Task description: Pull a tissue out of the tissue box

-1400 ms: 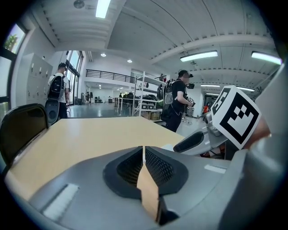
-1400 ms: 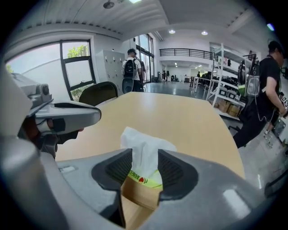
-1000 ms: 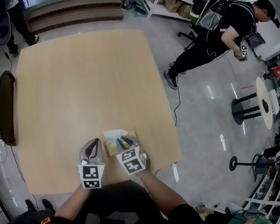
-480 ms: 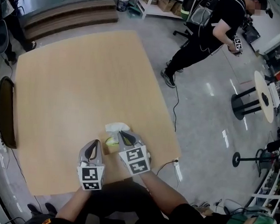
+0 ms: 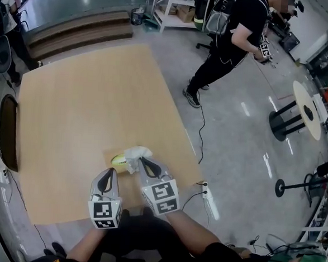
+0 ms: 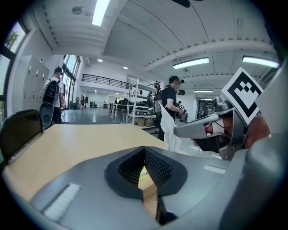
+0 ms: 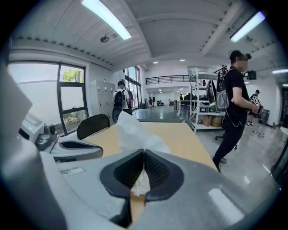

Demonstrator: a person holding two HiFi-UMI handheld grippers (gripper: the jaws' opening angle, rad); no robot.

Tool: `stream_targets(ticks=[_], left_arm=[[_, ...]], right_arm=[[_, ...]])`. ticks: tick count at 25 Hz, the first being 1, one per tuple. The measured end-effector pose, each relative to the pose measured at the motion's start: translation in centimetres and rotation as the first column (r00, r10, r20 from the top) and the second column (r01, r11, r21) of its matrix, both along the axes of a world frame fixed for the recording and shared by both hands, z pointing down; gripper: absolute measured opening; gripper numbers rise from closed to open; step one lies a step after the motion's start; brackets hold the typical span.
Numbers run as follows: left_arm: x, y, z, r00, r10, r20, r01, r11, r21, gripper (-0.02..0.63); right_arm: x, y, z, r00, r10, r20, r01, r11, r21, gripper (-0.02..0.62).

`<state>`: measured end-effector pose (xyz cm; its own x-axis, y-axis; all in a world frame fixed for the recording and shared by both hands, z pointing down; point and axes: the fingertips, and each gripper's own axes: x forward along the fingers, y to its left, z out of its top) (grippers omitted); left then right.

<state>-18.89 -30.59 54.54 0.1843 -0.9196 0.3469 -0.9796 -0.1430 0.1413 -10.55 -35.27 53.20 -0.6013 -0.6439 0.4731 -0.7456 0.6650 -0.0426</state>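
A small yellow-green tissue box point(image 5: 118, 162) sits near the front edge of the wooden table point(image 5: 87, 105). A white tissue point(image 5: 137, 152) rises from it. My right gripper point(image 5: 143, 161) is shut on that tissue, which bunches between the pads point(image 7: 155, 168) and fans out above them point(image 7: 132, 130). In the left gripper view the tissue point(image 6: 170, 134) hangs below the right gripper point(image 6: 193, 130). My left gripper point(image 5: 111, 173) hovers just left of the box with its jaws shut and nothing in them point(image 6: 144, 149). It shows at the left of the right gripper view point(image 7: 76, 150).
A black chair point(image 5: 7, 130) stands at the table's left edge. A person point(image 5: 232, 31) stands on the floor past the table's right side. A power strip point(image 5: 207, 198) lies by the front right corner. A round stand point(image 5: 305, 112) is far right.
The right gripper's jaws closed on the tissue, then rose and drew it up from the box. The left gripper lifted a little and drifted back from the box.
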Motion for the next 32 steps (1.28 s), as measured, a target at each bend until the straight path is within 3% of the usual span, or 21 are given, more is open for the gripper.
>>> stream_targets(ticks=[9,16,23,32], left_arm=[[4.0,5.4,-1.1,0.997,-0.063,0.033,0.062,0.998,0.022,0.018],[5.8,10.5,-0.1,0.991,-0.124,0.051,0.125,0.992,-0.005,0.018],[5.9,13.2,-1.7,0.986,-0.152,0.064,0.150,0.988,0.034,0.018],[5.5,17.5,-3.5,0.991,-0.124,0.055,0.120,0.990,0.080,0.018]], right_arm=[[5.2,5.3,-0.7,0.998,-0.033,0.058,0.032,0.999,0.019,-0.002],[7.9,9.2,0.7,0.995,-0.061,0.084,0.062,0.998,-0.006,-0.002],[8.6,12.0,-0.3,0.992,-0.081,0.097,0.081,0.997,0.000,-0.002],[7.6,16.9,-1.8,0.993,-0.074,0.094,0.072,0.997,0.022,-0.002]])
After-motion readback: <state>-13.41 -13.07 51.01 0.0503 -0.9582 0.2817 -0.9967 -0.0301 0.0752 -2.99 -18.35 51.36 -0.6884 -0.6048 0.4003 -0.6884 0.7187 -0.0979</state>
